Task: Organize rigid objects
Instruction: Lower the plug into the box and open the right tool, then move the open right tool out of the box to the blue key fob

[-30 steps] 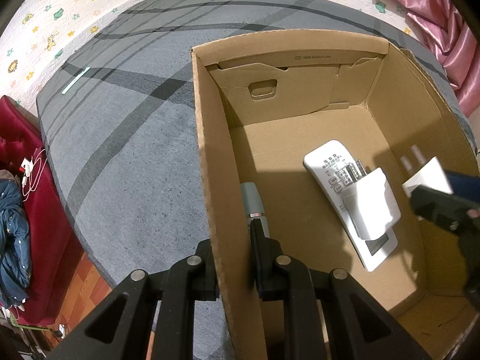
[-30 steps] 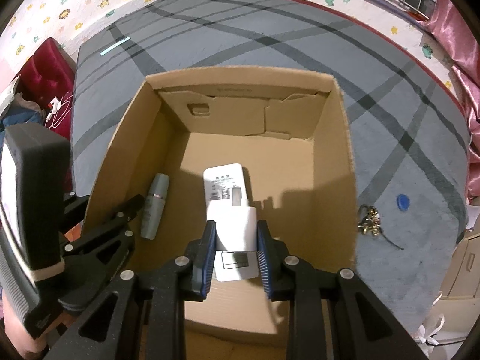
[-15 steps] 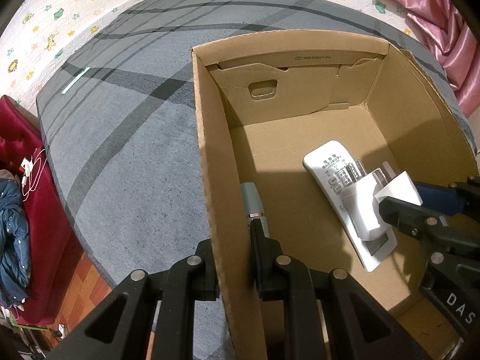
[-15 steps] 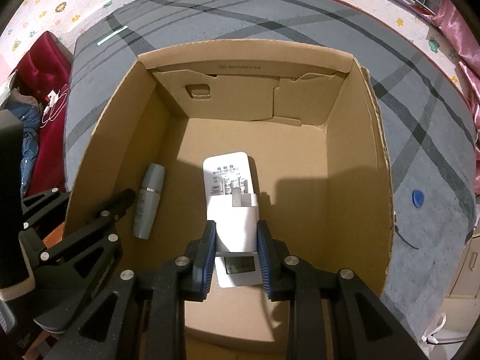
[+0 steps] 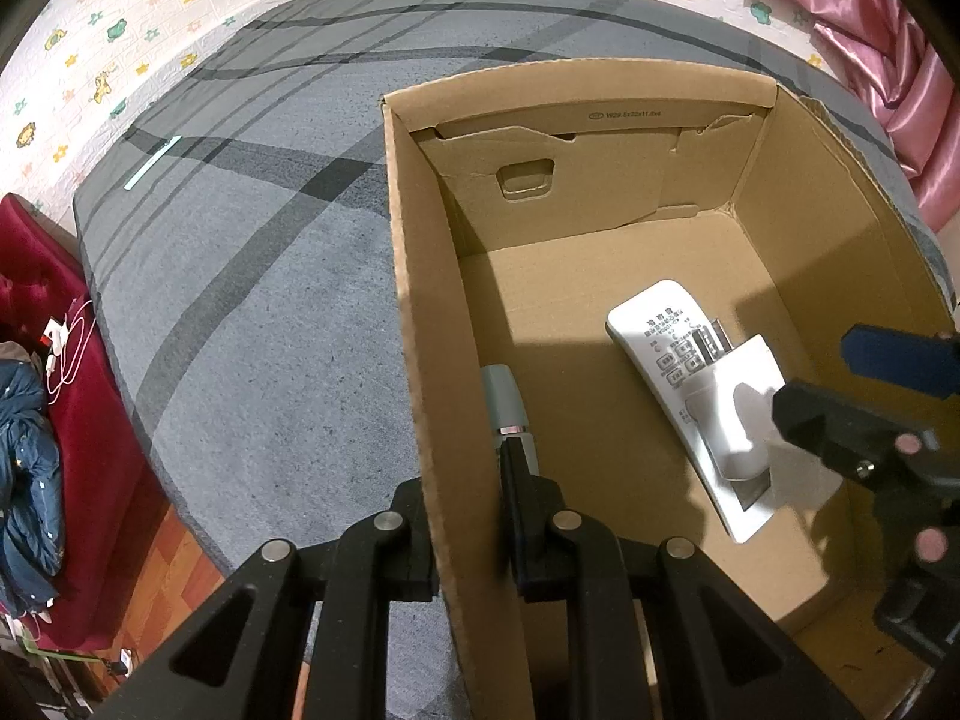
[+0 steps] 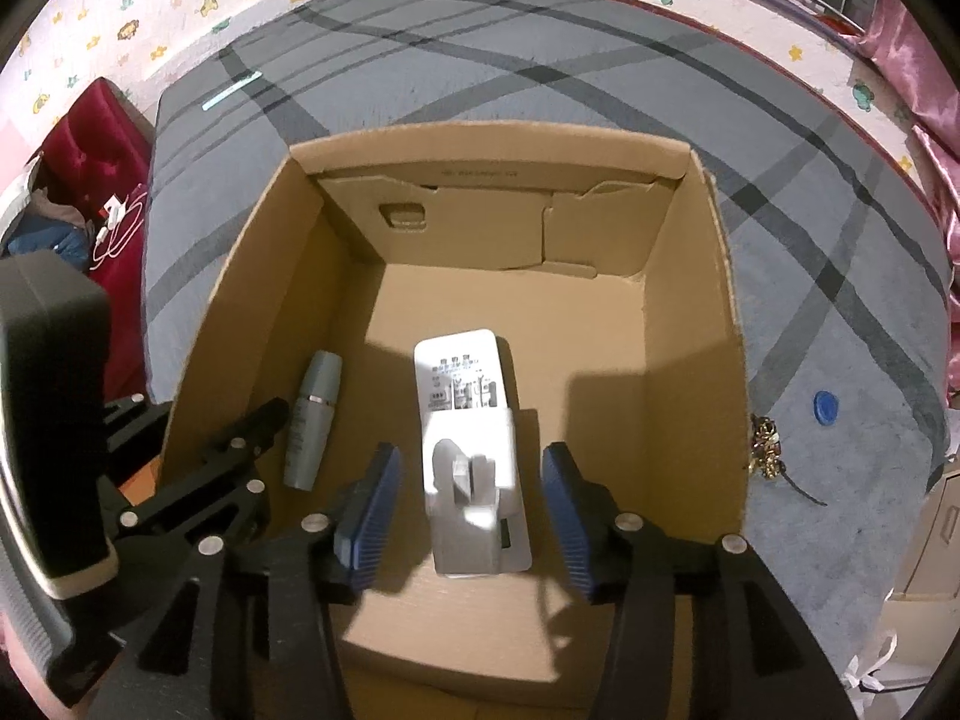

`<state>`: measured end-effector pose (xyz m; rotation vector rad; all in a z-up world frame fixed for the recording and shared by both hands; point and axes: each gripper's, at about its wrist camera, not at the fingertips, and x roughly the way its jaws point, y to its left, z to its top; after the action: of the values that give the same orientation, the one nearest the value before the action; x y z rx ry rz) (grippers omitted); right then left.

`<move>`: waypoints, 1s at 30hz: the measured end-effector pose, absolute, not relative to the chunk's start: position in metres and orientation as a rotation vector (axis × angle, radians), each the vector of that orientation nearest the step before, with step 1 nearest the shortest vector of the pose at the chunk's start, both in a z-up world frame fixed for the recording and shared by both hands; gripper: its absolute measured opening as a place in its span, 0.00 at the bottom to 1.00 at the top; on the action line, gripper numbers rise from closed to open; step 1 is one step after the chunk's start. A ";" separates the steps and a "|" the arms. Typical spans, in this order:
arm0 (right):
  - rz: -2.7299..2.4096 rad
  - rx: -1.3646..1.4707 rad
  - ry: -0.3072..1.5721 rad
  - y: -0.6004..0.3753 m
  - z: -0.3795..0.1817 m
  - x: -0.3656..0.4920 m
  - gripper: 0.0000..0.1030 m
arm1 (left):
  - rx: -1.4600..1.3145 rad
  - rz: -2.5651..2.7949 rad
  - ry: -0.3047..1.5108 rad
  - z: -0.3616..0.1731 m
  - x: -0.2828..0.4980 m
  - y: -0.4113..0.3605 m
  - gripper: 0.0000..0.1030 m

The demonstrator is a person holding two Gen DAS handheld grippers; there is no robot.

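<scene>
Left wrist view: the left gripper [image 5: 462, 516] has its jaws pinched onto the left wall of the cardboard box [image 5: 420, 360], one finger outside and one inside. The box sits on a grey striped carpet [image 5: 252, 276]. On the box floor, close to that wall, lies a grey-green tube [image 5: 507, 399], partly hidden behind the inner finger. Toward the right side of the floor lies a white remote control [image 5: 666, 348], and a white plug adapter [image 5: 741, 414] lies on top of it. The right gripper [image 5: 870, 384] reaches in from the right edge, its dark finger next to the adapter. A red sofa [image 5: 72, 420] with a blue garment stands at the left.

Right wrist view: the right gripper [image 6: 471, 510] hangs over the box [image 6: 690, 360] with its jaws opening; the blue pads [image 6: 369, 510] stand on either side of the plug adapter [image 6: 471, 480] with a clear gap, not touching it. The adapter rests on the remote control [image 6: 459, 372] with its prongs up. The tube [image 6: 315, 420] lies along the left wall, next to the left gripper [image 6: 198, 480]. Outside the box on the right, a bunch of keys [image 6: 765, 447] and a blue round cap [image 6: 827, 407] lie on the carpet [image 6: 540, 60].
</scene>
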<state>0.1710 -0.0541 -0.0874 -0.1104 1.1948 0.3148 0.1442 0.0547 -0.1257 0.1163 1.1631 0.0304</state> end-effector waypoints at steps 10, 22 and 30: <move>0.290 -0.098 1.140 -0.064 -0.070 0.169 0.70 | 0.117 0.033 1.163 -0.125 0.144 0.055 0.17; 0.255 -0.069 1.080 -0.089 -0.045 0.167 0.93 | 0.123 0.036 1.164 -0.125 0.143 0.054 0.17; 0.199 -0.065 1.052 -0.122 -0.029 0.170 0.98 | 0.123 0.036 1.164 -0.125 0.143 0.054 0.17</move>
<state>0.1699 -0.1220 -0.0292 -0.0652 1.0517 0.1993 0.1433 0.0536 -0.1249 0.1226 1.1637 0.0357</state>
